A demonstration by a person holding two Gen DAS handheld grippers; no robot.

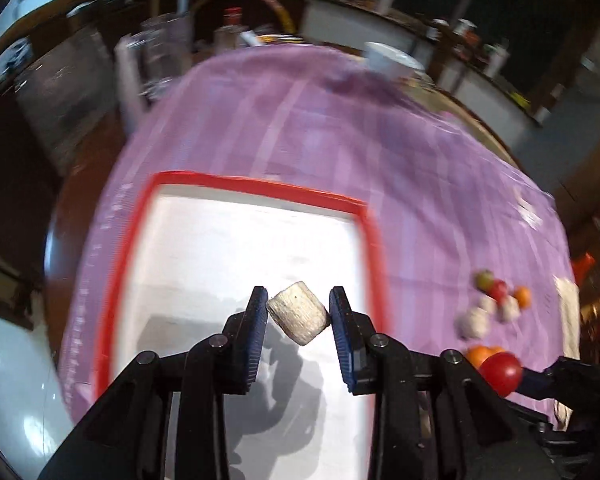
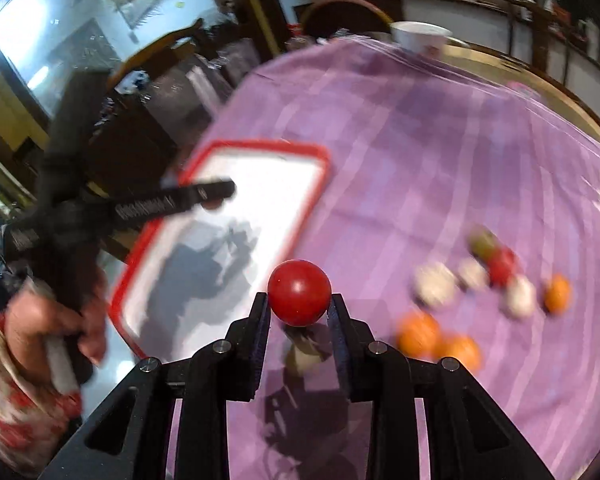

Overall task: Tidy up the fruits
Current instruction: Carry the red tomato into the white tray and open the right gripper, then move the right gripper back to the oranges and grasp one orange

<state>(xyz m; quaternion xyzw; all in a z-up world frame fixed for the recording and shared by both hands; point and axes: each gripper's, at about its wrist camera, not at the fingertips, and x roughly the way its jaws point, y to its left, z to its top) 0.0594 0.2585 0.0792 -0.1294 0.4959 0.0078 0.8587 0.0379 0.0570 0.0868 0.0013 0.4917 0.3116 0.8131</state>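
Note:
My left gripper (image 1: 299,312) is shut on a pale, rough cylinder-shaped piece (image 1: 298,317) and holds it above the white board with a red rim (image 1: 260,186). My right gripper (image 2: 299,305) is shut on a round red fruit (image 2: 299,293) above the purple cloth, just right of the board (image 2: 260,200). That red fruit also shows at the lower right of the left wrist view (image 1: 501,374). A loose pile of fruits lies on the cloth to the right: oranges (image 2: 419,335), a red one (image 2: 502,266), a green one (image 2: 483,242) and pale pieces (image 2: 436,284).
The purple cloth (image 1: 340,128) covers a round table. A white bowl (image 1: 392,60) stands at the far edge, with glassware (image 1: 164,52) and bottles at the far left. The left gripper and the hand (image 2: 52,320) holding it show in the right wrist view.

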